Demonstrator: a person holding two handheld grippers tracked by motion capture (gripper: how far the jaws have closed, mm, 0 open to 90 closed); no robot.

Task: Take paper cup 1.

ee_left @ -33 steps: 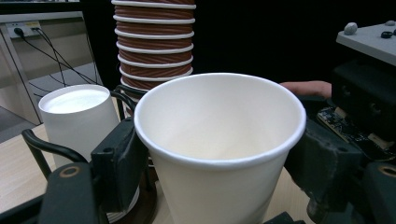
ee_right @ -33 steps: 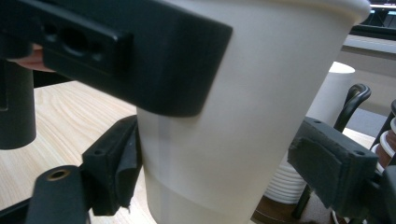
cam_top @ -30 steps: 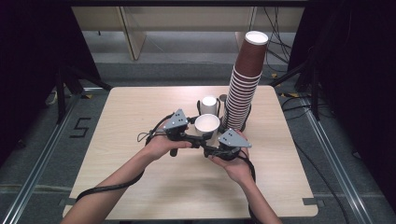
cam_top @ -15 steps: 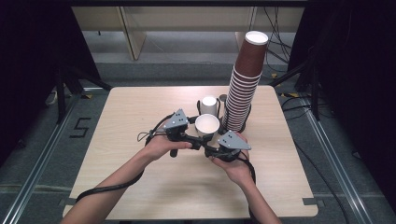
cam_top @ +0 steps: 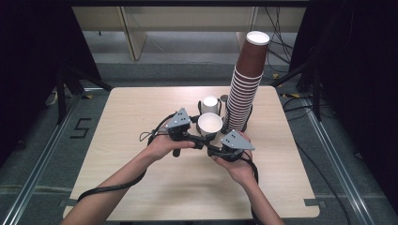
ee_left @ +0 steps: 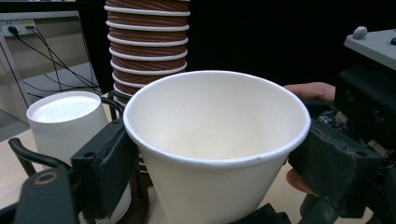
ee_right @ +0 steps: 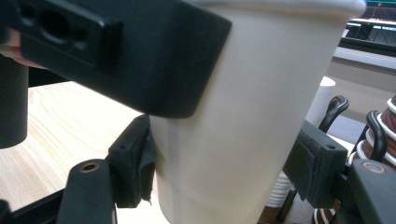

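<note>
A white paper cup (cam_top: 210,123) stands upright over the middle of the table, between both grippers. My left gripper (cam_top: 204,132) comes in from the left. Its jaws have just been opening, and in the left gripper view they flank the cup (ee_left: 215,116) near its rim without squeezing it. From the right comes my right gripper (cam_top: 215,142), whose jaws have just been closing. In the right gripper view its pads (ee_right: 135,163) press the cup's lower wall (ee_right: 243,93).
A tall stack of brown ribbed cups (cam_top: 246,89) rises just right of the held cup, in a black wire holder. A short white cup stack (cam_top: 210,104) sits in another wire holder behind. The wooden table (cam_top: 122,122) has bare room at left and front.
</note>
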